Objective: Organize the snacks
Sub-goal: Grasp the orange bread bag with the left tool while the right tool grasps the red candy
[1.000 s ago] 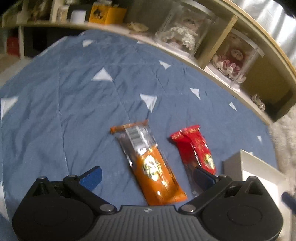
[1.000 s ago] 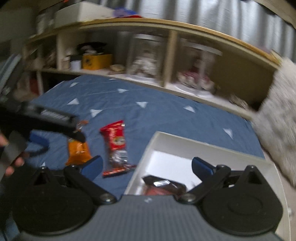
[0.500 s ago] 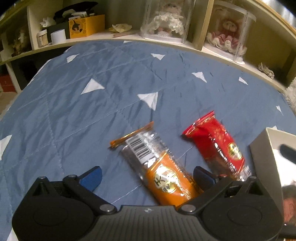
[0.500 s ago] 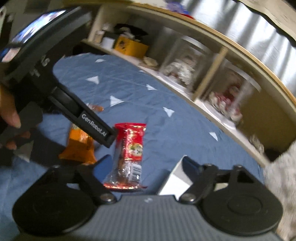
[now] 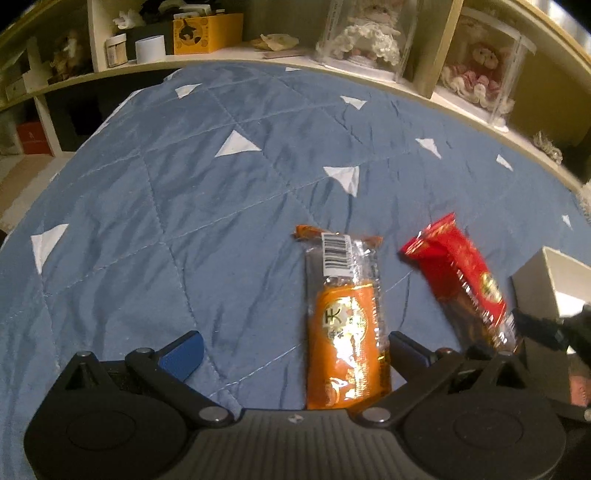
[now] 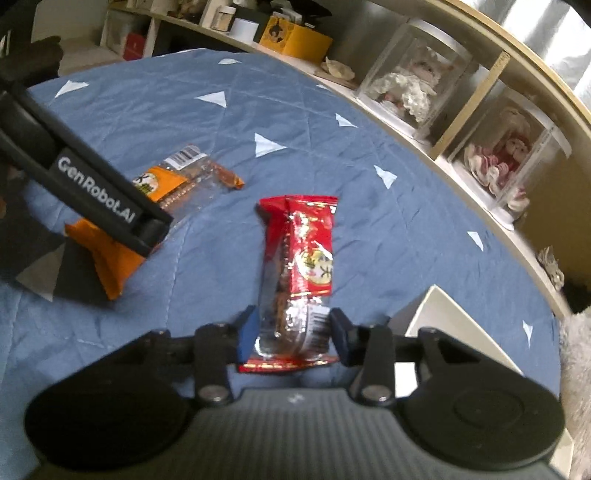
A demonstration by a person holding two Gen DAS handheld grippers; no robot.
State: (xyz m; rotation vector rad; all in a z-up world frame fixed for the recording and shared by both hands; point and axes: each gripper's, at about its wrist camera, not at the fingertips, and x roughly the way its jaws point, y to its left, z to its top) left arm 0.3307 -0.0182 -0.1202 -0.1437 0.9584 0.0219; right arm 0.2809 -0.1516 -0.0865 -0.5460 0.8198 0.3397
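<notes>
Snack packets lie side by side on a blue quilt [image 5: 184, 192] patterned with white triangles. From the right wrist view, the red packet [image 6: 295, 266] runs lengthwise from 12 to 6 o'clock, its clear lower end sitting between the blue pads of the right gripper [image 6: 291, 336]. Those jaws have just been closing and now flank the wrapper closely on both sides, the pads at or against its edges; whether they press it firmly cannot be told. At 10 o'clock from the red packet, the orange packet [image 6: 110, 236] lies tilted on the quilt, partly crossed by a black finger of the left gripper marked "GenRobot.AI".

From the left wrist view, the orange packet [image 5: 345, 332] points toward 12 o'clock with its barcode end farthest away, its near end between the spread fingers of the left gripper [image 5: 291, 350]. That gripper stands wide apart: the right finger is just beside the packet's edge, the left blue pad [image 5: 181, 356] well clear of it.

A white box [image 6: 454, 328] sits at 4 o'clock from the red packet, just beside the right gripper. Along the far edge of the quilt runs a wooden shelf [image 5: 436, 48] holding a yellow box [image 5: 207, 33] and clear cases with dolls [image 5: 476, 70]
</notes>
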